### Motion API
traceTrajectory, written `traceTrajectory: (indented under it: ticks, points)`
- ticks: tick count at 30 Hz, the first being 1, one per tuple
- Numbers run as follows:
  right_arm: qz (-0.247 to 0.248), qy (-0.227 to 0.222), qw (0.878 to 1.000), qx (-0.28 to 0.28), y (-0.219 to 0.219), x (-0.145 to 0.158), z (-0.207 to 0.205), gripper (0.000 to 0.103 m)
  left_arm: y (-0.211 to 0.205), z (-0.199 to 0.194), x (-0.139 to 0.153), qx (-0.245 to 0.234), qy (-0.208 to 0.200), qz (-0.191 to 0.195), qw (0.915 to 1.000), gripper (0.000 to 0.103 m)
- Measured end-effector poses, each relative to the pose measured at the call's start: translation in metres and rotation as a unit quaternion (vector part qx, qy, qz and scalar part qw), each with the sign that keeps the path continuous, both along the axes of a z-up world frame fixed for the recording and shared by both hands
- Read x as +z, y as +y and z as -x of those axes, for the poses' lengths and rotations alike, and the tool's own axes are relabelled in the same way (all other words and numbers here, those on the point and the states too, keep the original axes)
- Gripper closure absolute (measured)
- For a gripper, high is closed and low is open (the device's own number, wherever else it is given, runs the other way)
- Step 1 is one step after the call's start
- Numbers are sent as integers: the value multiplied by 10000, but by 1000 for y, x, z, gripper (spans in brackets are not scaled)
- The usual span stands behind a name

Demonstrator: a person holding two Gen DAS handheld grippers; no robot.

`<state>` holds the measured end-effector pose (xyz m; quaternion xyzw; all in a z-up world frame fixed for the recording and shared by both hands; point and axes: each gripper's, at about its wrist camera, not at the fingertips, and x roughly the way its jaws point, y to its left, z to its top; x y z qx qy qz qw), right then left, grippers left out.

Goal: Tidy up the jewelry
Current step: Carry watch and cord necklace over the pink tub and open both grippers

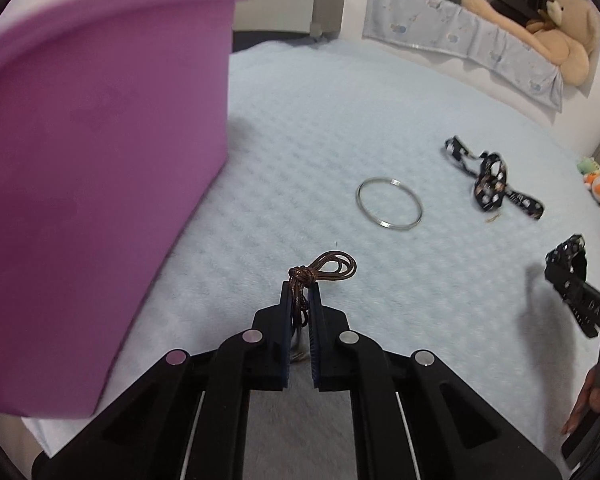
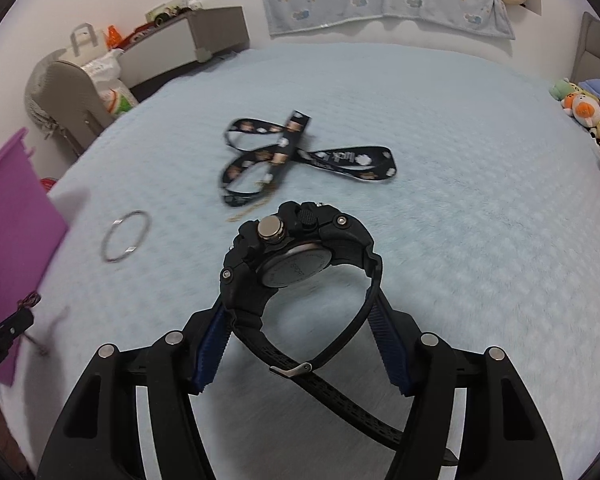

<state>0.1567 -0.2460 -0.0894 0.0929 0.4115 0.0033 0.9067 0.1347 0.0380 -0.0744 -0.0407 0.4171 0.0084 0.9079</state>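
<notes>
Jewelry transfer: keep left gripper (image 1: 300, 296) fingers clamped on brown cord (image 1: 324, 270), right gripper (image 2: 300, 320) fingers clamped on watch (image 2: 296, 256); carry left over purple bin (image 1: 100, 160) rim before release.

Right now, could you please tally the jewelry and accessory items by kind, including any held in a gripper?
Brown cord bracelet: 1
Black watch: 1
Silver bangle: 1
Patterned black lanyard: 1
Total: 4

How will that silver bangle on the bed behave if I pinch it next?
The bangle is a thin closed metal ring, so likely stiff and light. It lies flat on the soft blanket, so the fingers may struggle to get under it. Smooth metal could slip; set on edge, it may roll.
</notes>
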Motion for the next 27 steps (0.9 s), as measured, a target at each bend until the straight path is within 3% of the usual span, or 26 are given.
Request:
traceTrajectory:
  ticks: [13,19,27]
  points:
    - [-209,-510,9980,311,60,84,49,40,28,50,95,-9,-724,202,9972,95]
    - [-287,-940,9920,789,110,136,51,40,66,64,143,241,-1146,286,9927,95]
    - [-581,-1265,9787,1511,192,190,32,40,129,62,186,641,-1312,64,9893,95]
